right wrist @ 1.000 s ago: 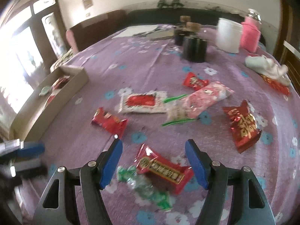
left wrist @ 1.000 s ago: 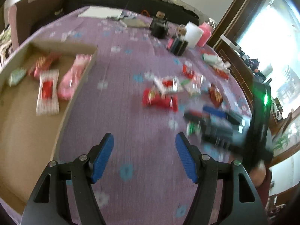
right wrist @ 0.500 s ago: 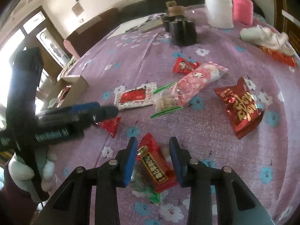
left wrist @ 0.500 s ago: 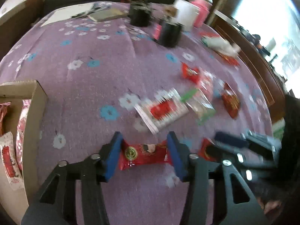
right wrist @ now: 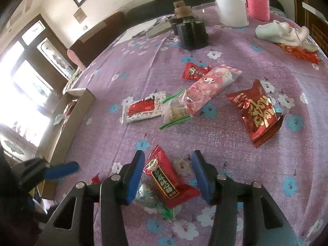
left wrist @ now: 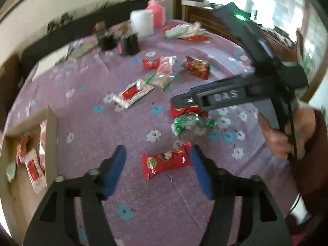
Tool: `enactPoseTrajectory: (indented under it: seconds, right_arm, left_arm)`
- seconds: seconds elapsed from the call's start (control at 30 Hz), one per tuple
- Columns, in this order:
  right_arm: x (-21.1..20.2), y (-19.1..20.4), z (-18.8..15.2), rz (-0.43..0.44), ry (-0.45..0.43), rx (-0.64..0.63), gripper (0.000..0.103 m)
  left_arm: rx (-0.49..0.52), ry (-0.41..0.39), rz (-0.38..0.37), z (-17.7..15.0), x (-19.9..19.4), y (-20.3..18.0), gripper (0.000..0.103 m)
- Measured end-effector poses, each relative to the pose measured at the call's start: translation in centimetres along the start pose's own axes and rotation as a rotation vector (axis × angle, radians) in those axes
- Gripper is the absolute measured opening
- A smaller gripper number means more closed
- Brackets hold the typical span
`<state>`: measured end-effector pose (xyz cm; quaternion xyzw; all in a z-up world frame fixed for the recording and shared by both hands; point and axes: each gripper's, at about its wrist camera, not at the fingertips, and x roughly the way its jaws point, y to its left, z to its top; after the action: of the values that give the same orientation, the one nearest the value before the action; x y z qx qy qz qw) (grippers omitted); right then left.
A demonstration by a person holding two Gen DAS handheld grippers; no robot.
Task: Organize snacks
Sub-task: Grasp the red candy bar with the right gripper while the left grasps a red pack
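My left gripper (left wrist: pixel 156 166) is open, its jaws wide on either side of a red candy packet (left wrist: pixel 166 162) lying on the purple cloth. My right gripper (right wrist: pixel 168 171) is open over another red packet (right wrist: pixel 169 181) that rests on a green wrapper (right wrist: pixel 152 202); neither jaw touches it. In the left wrist view the right gripper (left wrist: pixel 184 101) hangs above that red packet (left wrist: pixel 187 110) and the green wrapper (left wrist: pixel 192 123). The cardboard box (left wrist: pixel 51 131) at the left holds several snacks; it also shows in the right wrist view (right wrist: pixel 82 106).
More snacks lie mid-table: a white-red packet (right wrist: pixel 143 110), a pink packet (right wrist: pixel 209 84), a dark red bag (right wrist: pixel 258 112), a small red packet (right wrist: pixel 194 71). Black holders (right wrist: pixel 192 33), a white tub (right wrist: pixel 231 8), a pink bottle (right wrist: pixel 257 2) and a cloth (right wrist: pixel 283 32) stand at the back.
Both grippers have opened: the left was shut around its red packet, the right narrowed around its packet. Both packets now lie free on the cloth. The left view swung right.
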<state>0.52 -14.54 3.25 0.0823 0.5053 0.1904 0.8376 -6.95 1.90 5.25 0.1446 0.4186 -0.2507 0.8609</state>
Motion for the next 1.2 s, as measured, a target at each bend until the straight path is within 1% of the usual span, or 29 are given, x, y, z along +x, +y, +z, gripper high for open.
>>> enactPoseTrajectory:
  seconds: [0.07,0.13,0.23,0.27,0.3,0.33,0.37,0.4,0.43,0.47,0.57,0.7,0.73,0.83,0.87,1.0,1.03,1.1,1.2]
  right_arm:
    - [0.1,0.3,-0.1,0.002,0.001,-0.012,0.056]
    - [0.1,0.6,-0.1,0.004,0.004,-0.023,0.057]
    - [0.2,0.5,-0.2,0.013,0.007,-0.022,0.057]
    - [0.2,0.4,-0.1,0.022,0.007,-0.017,0.058]
    - [0.1,0.2,-0.1,0.033,0.008,-0.008,0.058]
    - [0.1,-0.1,-0.1,0.057,0.01,0.008,0.06]
    - [0.1,-0.5,0.0,0.083,0.013,0.027,0.06]
    - [0.1,-0.8,0.1,0.099,0.015,0.041,0.06]
    - [0.1,-1.2,0.1,0.12,0.016,0.06,0.06]
    - [0.0,-1.4,0.2,0.123,0.017,0.064,0.06]
    - [-0.1,-1.1,0.1,0.095,0.021,0.034,0.06]
    - [-0.2,-0.6,-0.1,0.069,0.027,-0.008,0.058]
    - [-0.2,-0.3,-0.2,0.048,0.028,-0.027,0.056]
    - [-0.2,-0.1,-0.4,-0.005,0.024,-0.056,0.044]
    - [-0.2,-0.1,-0.5,-0.012,0.021,-0.057,0.043]
    - [0.0,0.9,-0.9,-0.045,0.018,-0.124,0.047]
    - [0.2,1.5,-1.1,-0.073,0.012,-0.161,0.048]
    - [0.3,2.1,-1.5,-0.107,0.003,-0.203,0.048]
    - [0.4,2.5,-2.0,-0.132,-0.017,-0.23,0.048]
  left_arm:
    - [0.048,0.006,-0.009,-0.1,0.4,-0.7,0.067]
    - [0.1,0.032,-0.012,-0.1,1.5,-1.5,0.067]
    - [0.159,0.081,0.031,-0.4,3.4,-2.8,0.067]
    - [0.166,0.084,0.048,-0.5,3.6,-3.1,0.067]
    - [0.149,0.085,0.05,-0.4,3.5,-3.1,0.067]
    - [0.129,0.099,0.049,-0.3,3.5,-3.1,0.065]
    - [0.106,0.105,0.041,-0.2,3.4,-2.9,0.058]
    - [0.097,0.104,0.045,-0.3,3.2,-2.9,0.057]
    - [0.097,0.105,0.064,-0.4,3.2,-3.0,0.055]
    - [0.095,0.102,0.078,-0.5,3.0,-3.1,0.048]
    - [0.04,0.096,0.057,-1.2,2.1,-2.5,0.048]
    - [-0.071,0.062,0.022,-2.2,0.4,-1.1,0.048]
    - [-0.093,0.055,0.016,-2.4,0.0,-0.7,0.048]
    - [-0.158,0.032,0.005,-3.3,-1.1,0.5,0.048]
    - [-0.176,0.027,0.004,-3.6,-1.4,0.8,0.048]
    - [-0.256,-0.004,-0.012,-4.7,-2.7,2.5,0.048]
    - [-0.273,-0.013,-0.013,-5.0,-3.1,2.9,0.048]
    - [-0.307,-0.035,-0.013,-5.7,-4.1,3.5,0.048]
    - [-0.355,-0.076,-0.025,-7.0,-5.8,4.6,0.048]
